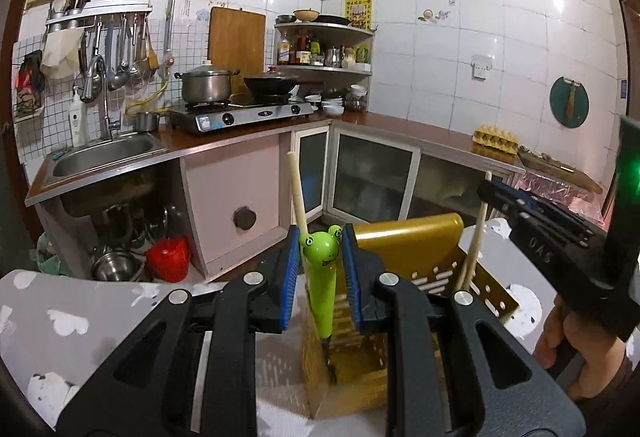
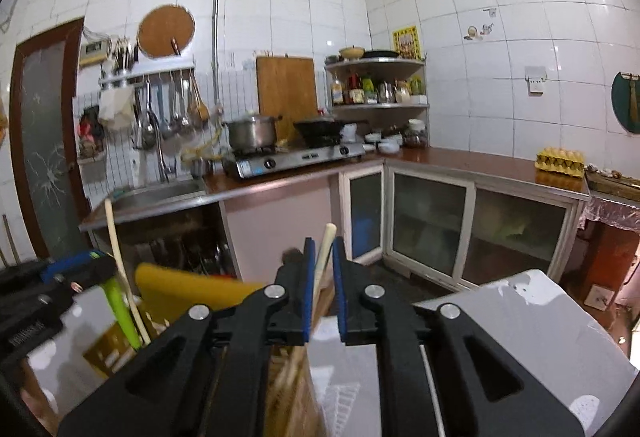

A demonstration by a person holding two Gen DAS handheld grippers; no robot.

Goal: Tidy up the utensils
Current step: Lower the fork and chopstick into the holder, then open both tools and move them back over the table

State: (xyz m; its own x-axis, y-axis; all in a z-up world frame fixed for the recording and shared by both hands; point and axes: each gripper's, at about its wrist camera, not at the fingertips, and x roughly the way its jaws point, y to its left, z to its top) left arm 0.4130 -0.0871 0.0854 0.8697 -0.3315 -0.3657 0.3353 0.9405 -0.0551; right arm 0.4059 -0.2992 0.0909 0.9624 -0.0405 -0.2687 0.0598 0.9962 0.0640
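Covering the table point(image 1: 80, 317), a grey patterned cloth; white-tiled kitchen.

Lower end of frog utensil point(image 1: 320, 277) hidden inside gold holder point(image 1: 348, 357). Holder point(image 2: 188, 289) and chopstick point(image 2: 320, 273) beside it blurred in right-wrist view; whether jaws press the chopstick is indeterminable.

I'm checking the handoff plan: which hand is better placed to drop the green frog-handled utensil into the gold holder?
Left. The left tongs clamp the frog utensil directly over the gold holder, tip already inside. The right tongs straddle a pale stick.
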